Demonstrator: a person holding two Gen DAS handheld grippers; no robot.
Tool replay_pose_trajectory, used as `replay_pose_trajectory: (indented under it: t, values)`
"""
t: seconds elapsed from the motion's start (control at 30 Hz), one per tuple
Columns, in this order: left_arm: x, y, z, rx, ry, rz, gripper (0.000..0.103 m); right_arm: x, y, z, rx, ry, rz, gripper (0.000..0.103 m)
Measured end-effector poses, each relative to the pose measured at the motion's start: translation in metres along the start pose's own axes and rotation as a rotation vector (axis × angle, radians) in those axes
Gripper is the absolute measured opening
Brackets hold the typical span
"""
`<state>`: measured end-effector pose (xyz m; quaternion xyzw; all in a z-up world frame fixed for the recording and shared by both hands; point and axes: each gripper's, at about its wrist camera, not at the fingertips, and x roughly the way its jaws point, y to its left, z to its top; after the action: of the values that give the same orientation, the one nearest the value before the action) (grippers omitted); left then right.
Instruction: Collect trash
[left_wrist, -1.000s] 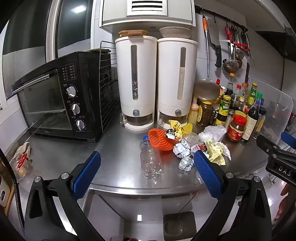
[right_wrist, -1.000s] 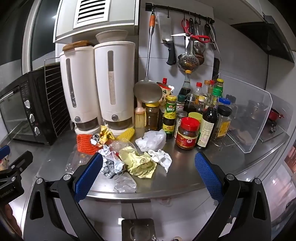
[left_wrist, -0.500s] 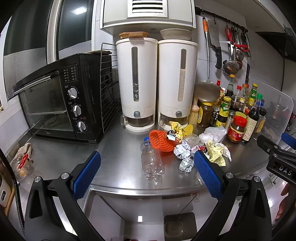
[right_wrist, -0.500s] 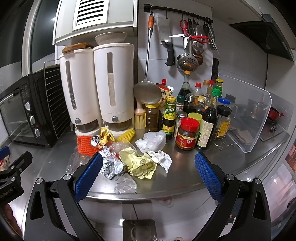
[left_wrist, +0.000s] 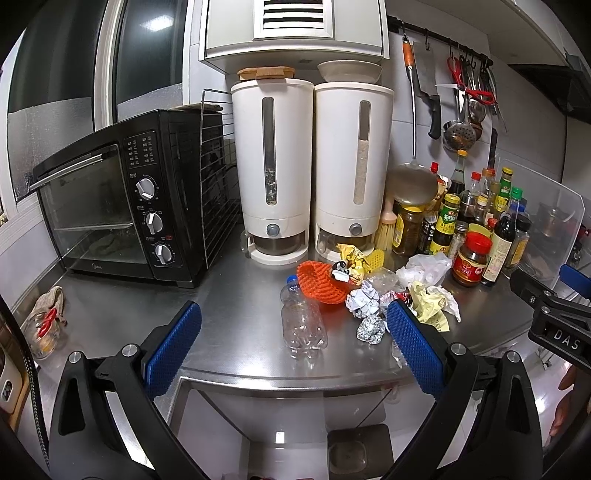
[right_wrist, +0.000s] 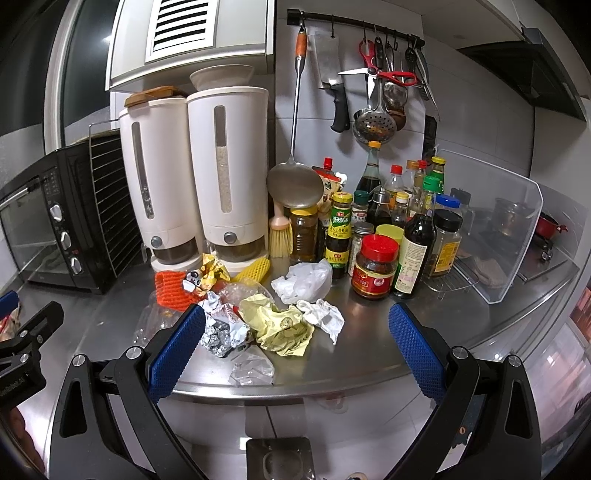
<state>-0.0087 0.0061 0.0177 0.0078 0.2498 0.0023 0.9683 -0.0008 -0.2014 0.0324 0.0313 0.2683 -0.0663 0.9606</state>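
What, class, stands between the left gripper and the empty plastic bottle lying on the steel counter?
Nothing visible. The left gripper has its jaws open, off the counter's front edge, and the plastic bottle lies between them with only bare steel in front. The foil ball sits beside it.

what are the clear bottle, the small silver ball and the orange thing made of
Clear bottle: thin transparent plastic, glossy, the counter shows through it, blue cap. Small silver ball: likely aluminium foil, crumpled with sharp shiny facets. Orange thing: seems a soft foam or plastic mesh sleeve, matte with an open lattice.
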Motion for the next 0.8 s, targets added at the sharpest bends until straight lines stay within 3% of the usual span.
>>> replay_pose_trajectory:
  t: [0.8]
  values:
    - [0.0013,-0.0009,-0.0008,0.000,-0.004,0.002,0.095,-0.0012,-0.0028,0.0017,0.004,-0.002,0.002,0.100]
